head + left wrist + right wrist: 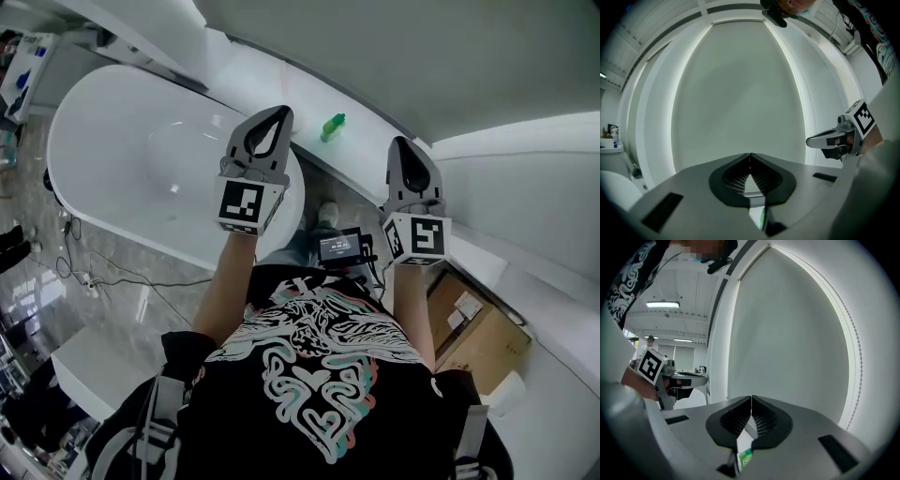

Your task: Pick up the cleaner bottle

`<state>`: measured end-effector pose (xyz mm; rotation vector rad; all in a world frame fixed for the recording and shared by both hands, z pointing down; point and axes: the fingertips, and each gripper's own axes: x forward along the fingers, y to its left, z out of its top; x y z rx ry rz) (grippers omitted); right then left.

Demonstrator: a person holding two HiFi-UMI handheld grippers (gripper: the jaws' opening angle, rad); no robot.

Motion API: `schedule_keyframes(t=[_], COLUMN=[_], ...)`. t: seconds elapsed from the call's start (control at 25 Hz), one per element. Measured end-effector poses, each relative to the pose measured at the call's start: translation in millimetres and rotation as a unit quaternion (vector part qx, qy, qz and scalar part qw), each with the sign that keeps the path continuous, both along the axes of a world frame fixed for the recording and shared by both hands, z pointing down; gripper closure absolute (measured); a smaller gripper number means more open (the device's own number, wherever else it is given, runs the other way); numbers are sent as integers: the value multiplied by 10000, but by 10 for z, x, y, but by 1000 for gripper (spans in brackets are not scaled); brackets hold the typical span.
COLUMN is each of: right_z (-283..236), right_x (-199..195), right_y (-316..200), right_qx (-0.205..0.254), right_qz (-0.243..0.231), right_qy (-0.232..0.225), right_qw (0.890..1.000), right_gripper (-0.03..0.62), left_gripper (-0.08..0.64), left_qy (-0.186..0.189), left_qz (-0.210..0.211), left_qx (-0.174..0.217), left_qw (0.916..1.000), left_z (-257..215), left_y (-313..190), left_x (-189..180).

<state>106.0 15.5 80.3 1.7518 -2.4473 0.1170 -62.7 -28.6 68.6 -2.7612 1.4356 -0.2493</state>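
The cleaner bottle (332, 127) is small and green and stands on a white ledge (375, 173) behind the bathtub. In the head view it lies between and slightly beyond my two grippers. My left gripper (277, 112) is held up to the left of the bottle, jaws shut with nothing in them. My right gripper (403, 142) is to the bottle's right, also shut and empty. In the left gripper view the tips (750, 154) meet, and a green sliver of the bottle (762, 218) shows low through the gap. The right gripper view shows its tips (751, 398) together above the bottle (745, 458).
A white oval bathtub (141, 150) fills the left of the head view. Cables (94, 277) trail on the glossy floor beside it. A cardboard box (473, 328) sits at the lower right by the wall. A pale wall stands behind the ledge.
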Motion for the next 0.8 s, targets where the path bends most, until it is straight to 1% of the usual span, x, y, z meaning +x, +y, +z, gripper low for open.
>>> schedule_keyframes(t=[0.28,0.52,0.8], right_z=[275,658,1158], right_x=[-60,-127,-202], right_y=[-268,-401,-625], right_qx=[-206,-436,-598], right_qz=[-128,-269,-375], right_qy=[85,166,220], right_qw=[9997,9985,9973], right_gripper=[563,563,563], left_gripper=[543,543,543], left_qy=[-106,-201,-329], left_qz=[-9,-31,19], left_qx=[-190,-482,-636], left_qw=[9998,9986,9974], left_z=[341,794,1320], left_y=[-170,-251,-410], left_x=[-35,-72,-73])
